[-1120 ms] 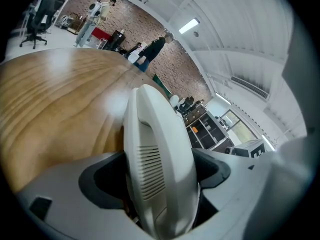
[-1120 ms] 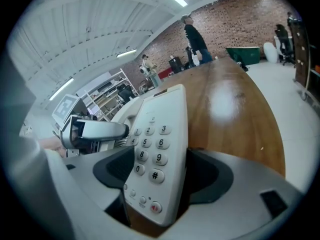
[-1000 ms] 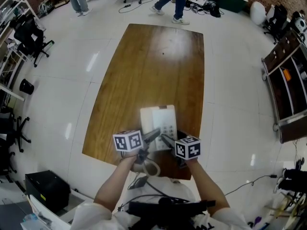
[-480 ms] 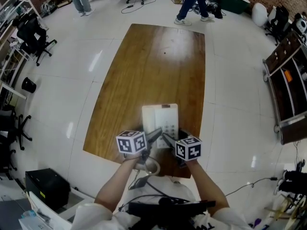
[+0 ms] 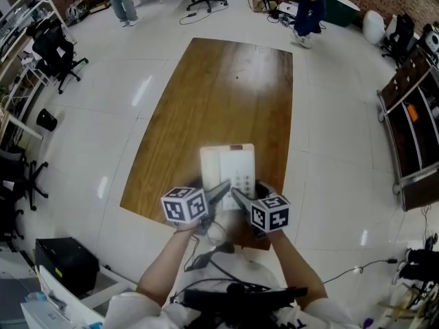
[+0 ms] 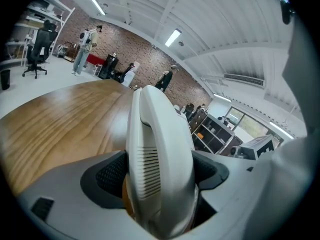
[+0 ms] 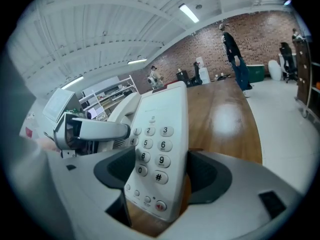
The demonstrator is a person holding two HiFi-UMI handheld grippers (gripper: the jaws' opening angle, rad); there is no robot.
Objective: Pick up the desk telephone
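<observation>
1. So far, the desk telephone [image 5: 228, 164] sits at the 6 o'clock end of the wooden table [image 5: 219, 88] in the head view, close to the near edge.
2. It is taken from two sides. The left gripper [image 5: 222, 188] is applied at about 7 o'clock of the set, and the right gripper [image 5: 237, 196] at about 5 o'clock.
3. In the left gripper view, the jaws are seen set wide and closed on the handset [image 6: 157, 149]. Its ribbed end is pressed between the dark pads [image 6: 112, 173] (a broad hold, since the part is thick).
4. In the right gripper view, the jaws are clamped on the keypad [image 7: 155, 154] side of the body, with the lowest buttons lying between the pads.
5. The grasp is therefore judged done, and the lift is judged begun. The body is seen tilted, with wood showing beneath its front edge in the right gripper view. Whether the base is wholly clear of the table cannot be told from these views.
6. What is left, by this reading, is a plain raise. The set is to be carried up evenly by both holds, with the handset kept seated in its cradle so that nothing is tipped off.
</observation>
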